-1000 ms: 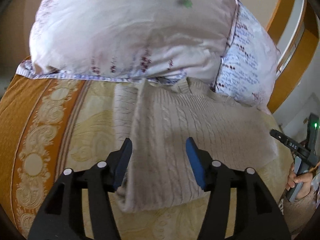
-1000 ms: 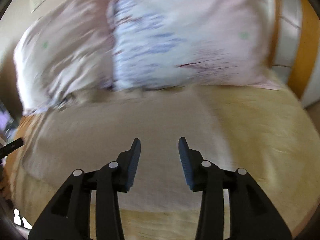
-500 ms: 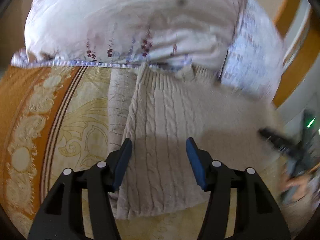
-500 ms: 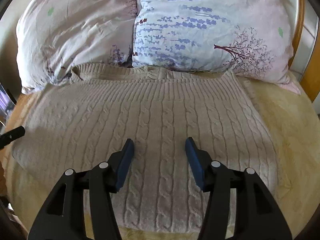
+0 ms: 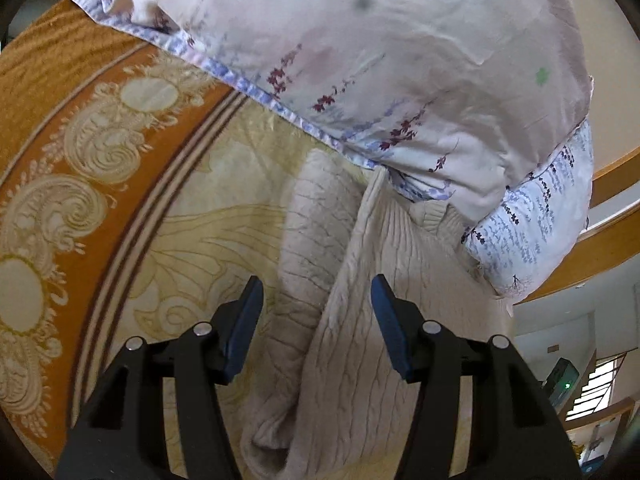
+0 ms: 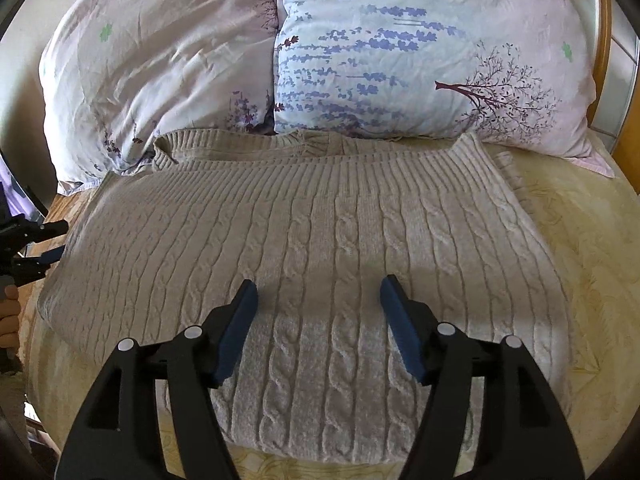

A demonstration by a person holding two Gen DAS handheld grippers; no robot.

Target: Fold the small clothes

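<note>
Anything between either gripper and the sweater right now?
Nothing visible. The left gripper is open with the beige sweater side edge directly below its gap. The right gripper hangs over the sweater's middle, jaws opening, no cloth pinched. The pillows only overlap the far ribbed edge, away from both.

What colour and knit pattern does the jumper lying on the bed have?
The knitted jumper is beige with cable-knit columns and a ribbed hem, shown best in the right wrist view.
</note>
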